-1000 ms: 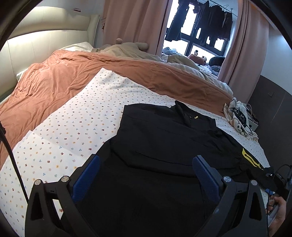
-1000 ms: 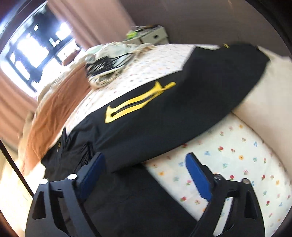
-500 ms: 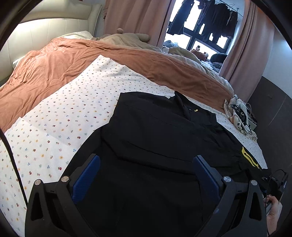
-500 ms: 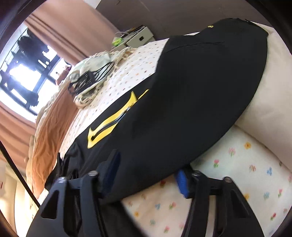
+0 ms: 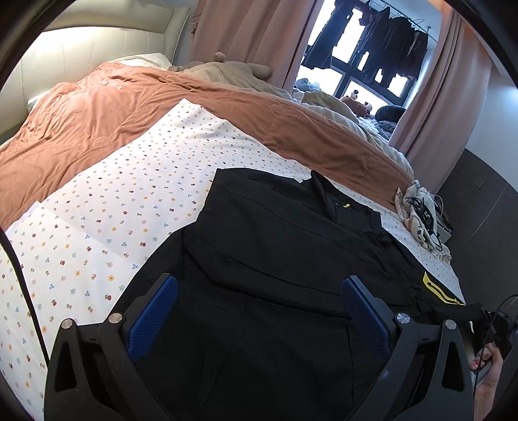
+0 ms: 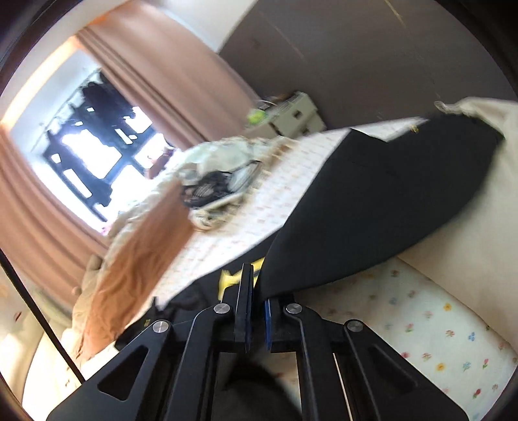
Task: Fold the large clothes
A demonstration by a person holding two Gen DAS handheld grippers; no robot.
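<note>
The black garment (image 5: 275,259) lies spread on the floral sheet (image 5: 113,210) at the bed's near side. The left gripper (image 5: 259,307) hovers above it, jaws spread wide and empty. The right gripper (image 6: 257,291), at 4 o'clock in the left view, has just closed and pinches the garment's edge beside the yellow emblem (image 6: 230,278).

Ahead of your left fingers: floral bedsheet (image 5: 136,207), then a rust-orange duvet (image 5: 106,110) across the bed. Beyond it, pink curtains (image 5: 246,35) flank a window (image 5: 353,74) hung with dark clothes (image 5: 385,22). Right of your fingers, a crumpled cloth with cables (image 5: 421,213).
</note>
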